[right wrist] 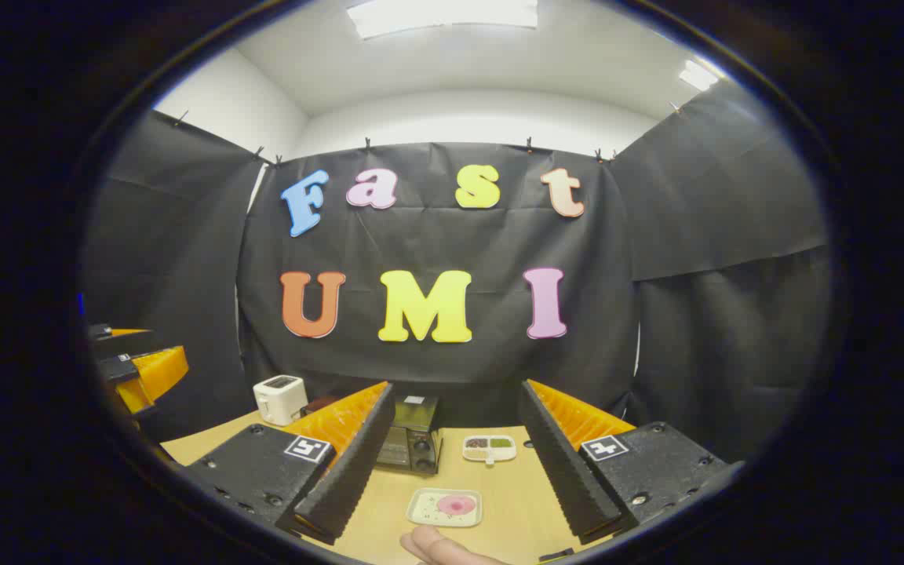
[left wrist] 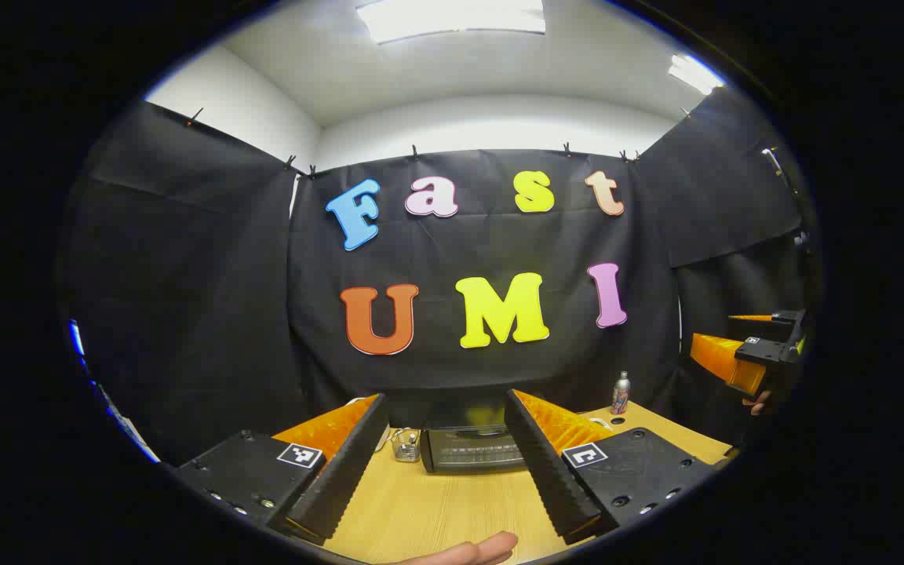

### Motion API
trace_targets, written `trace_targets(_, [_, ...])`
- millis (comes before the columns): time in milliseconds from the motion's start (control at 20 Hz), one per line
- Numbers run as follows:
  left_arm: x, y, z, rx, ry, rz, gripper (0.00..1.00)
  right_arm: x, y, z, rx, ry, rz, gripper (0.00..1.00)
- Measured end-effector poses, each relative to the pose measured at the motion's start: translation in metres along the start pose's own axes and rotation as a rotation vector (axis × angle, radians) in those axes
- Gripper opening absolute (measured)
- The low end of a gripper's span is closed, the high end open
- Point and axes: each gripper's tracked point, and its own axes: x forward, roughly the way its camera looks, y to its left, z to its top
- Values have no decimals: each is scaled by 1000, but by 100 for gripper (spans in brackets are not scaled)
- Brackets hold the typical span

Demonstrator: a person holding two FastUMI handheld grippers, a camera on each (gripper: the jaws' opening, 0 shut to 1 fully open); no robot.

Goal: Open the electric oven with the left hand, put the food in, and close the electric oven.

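Above the wooden table [left wrist: 436, 510], both the left gripper [left wrist: 440, 471] and right gripper [right wrist: 452, 471] hang wide open and empty (oven [left wrist: 472, 449] door shut, food plate [right wrist: 445, 507] nearby).

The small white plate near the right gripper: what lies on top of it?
On the white plate lies a round pink piece of food. What kind it is cannot be told, and the table under the plate is covered.
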Motion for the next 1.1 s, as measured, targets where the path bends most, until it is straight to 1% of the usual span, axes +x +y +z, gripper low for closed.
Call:
trace_targets(500, [5, 9, -5, -14, -6, 15, 96, 1, -15, -1, -2, -40, 10, 98])
trace_targets(700, [14, 9, -15, -6, -2, 15, 97, 4, -32, -3, 8, -88, -18, 98])
trace_targets(750, [19, 6, -19, -8, 6, 11, 97, 8, -35, -5, 17, -94, -24, 100])
trace_targets(850, [38, 5, -26, -10, 13, 17, 97, 17, -44, -11, 27, -96, -43, 97])
trace_targets(900, [51, 3, -29, -16, 13, 16, 97, 21, -46, -12, 26, -95, -45, 100])
trace_targets(1000, [84, -14, -40, -49, 21, -25, 97, 32, -50, -16, 20, -94, -46, 97])
trace_targets(1050, [102, -23, -50, -71, 42, -52, 97, 37, -53, -18, 19, -95, -47, 97])
trace_targets(1100, [119, -28, -63, -88, 72, -71, 97, 42, -55, -19, 19, -94, -48, 100])
